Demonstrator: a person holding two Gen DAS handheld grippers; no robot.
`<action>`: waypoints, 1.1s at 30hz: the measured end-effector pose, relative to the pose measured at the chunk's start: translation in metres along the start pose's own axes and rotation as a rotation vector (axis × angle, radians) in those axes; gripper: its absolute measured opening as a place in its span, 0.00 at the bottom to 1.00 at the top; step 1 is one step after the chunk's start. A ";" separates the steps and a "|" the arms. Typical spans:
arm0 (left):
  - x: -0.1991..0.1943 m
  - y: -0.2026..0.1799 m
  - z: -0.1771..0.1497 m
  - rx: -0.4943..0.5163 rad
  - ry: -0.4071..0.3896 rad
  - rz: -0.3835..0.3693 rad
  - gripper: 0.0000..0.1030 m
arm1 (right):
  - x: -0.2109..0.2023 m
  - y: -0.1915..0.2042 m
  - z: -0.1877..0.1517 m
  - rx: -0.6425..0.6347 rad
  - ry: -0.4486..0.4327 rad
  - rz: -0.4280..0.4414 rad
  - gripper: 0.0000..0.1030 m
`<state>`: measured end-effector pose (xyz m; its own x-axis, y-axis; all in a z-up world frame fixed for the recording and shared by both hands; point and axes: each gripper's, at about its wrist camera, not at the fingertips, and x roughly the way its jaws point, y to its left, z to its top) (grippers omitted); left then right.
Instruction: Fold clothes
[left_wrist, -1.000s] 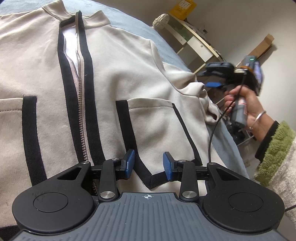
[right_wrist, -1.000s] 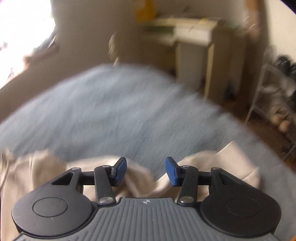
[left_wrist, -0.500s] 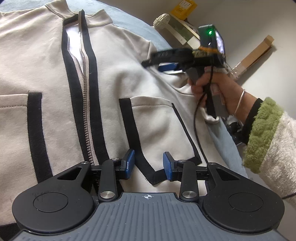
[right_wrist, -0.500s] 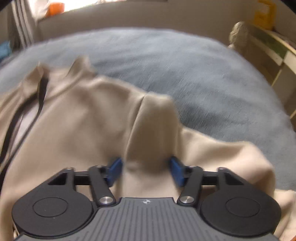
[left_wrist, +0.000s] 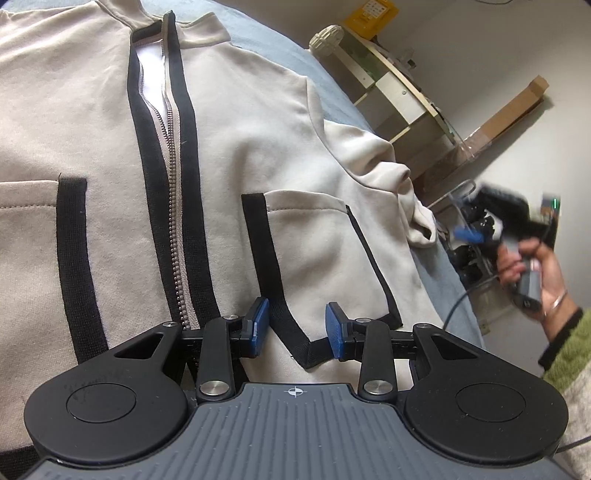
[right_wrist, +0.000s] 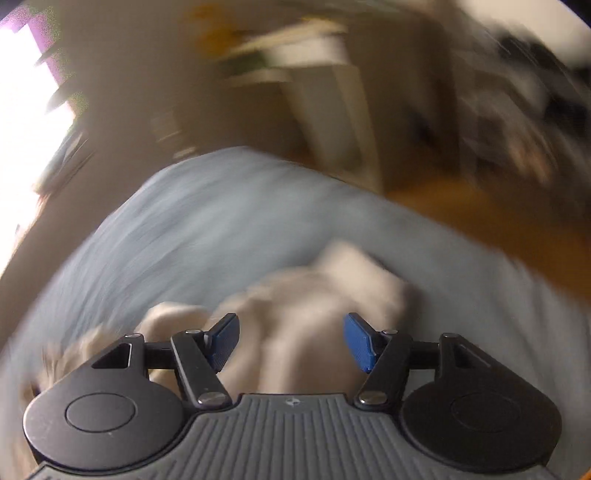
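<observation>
A cream zip jacket (left_wrist: 229, 155) with black trim lies front up on a grey-blue bed cover (left_wrist: 447, 273). Its right sleeve (left_wrist: 391, 184) is bunched at the jacket's right edge. My left gripper (left_wrist: 295, 328) is open and empty, low over the hem by the black pocket trim (left_wrist: 266, 258). My right gripper (right_wrist: 291, 341) is open and empty, above the crumpled sleeve (right_wrist: 325, 295); this view is badly blurred. In the left wrist view the right gripper (left_wrist: 469, 236) is held in a hand off the bed's right side.
A wooden shelf unit (left_wrist: 388, 74) and a cardboard piece (left_wrist: 509, 110) stand against the wall on the right. A wire rack (left_wrist: 465, 221) is beside the bed edge. A bright window (right_wrist: 26, 110) is at left in the right wrist view.
My right gripper let go of the sleeve, opened wide and pulled back off the right side of the bed. The sleeve now lies bunched by the jacket. My left gripper stayed put.
</observation>
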<state>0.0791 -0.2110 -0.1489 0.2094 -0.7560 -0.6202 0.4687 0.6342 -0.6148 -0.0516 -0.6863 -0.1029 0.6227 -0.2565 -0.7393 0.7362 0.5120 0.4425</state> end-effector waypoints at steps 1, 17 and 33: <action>0.000 -0.001 0.000 0.005 0.000 0.005 0.33 | -0.001 -0.015 -0.001 0.049 0.002 -0.004 0.63; 0.001 -0.016 -0.007 0.080 -0.018 0.085 0.33 | 0.040 0.066 -0.055 -0.639 -0.042 -0.120 0.39; 0.001 -0.015 -0.007 0.078 -0.025 0.078 0.33 | -0.002 -0.106 -0.043 0.377 -0.122 0.089 0.50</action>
<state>0.0661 -0.2206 -0.1438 0.2690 -0.7090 -0.6518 0.5155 0.6777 -0.5244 -0.1421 -0.7048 -0.1702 0.6986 -0.3314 -0.6341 0.7094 0.2057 0.6741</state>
